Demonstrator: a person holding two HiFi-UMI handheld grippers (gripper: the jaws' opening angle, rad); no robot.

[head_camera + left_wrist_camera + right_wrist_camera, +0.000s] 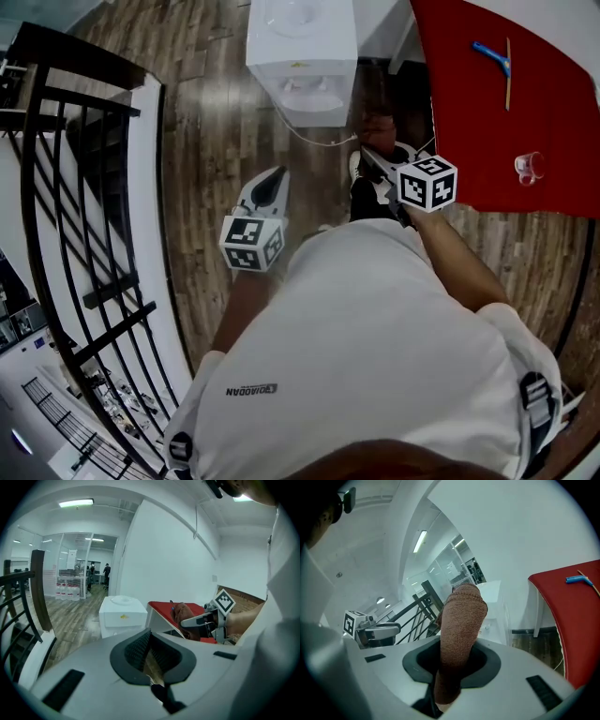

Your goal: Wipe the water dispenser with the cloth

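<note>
Cloth [459, 634]: brown, knitted-looking, one fold, standing up out of the right gripper [375, 164], whose jaws are clenched on its lower end; the free end rises above the jaws and droops slightly. In the head view it shows as a brown patch [375, 127] just ahead of that gripper, in the air and apart from any surface. Water dispenser [300, 47]: white, boxy, with a round recess on top, standing on the wooden floor [216, 141] ahead of the person, a thin white cable [314, 139] trailing from its base; the cloth is near it but not touching. Left gripper [267, 187]: pads brought together, nothing between them, held low at the person's left and pointing toward the dispenser. Surroundings: red table [506, 112] to the right, bearing a blue-handled tool [492, 56] and a clear cup [530, 167]; black railing [66, 169] to the left. Step in hand, as judged: approach, cloth gripped and wiping not yet begun. Next move calls for carrying the right gripper forward and down until the cloth's free end lies flat on the dispenser's top or front, then stroking across it with the grip kept firm.
</note>
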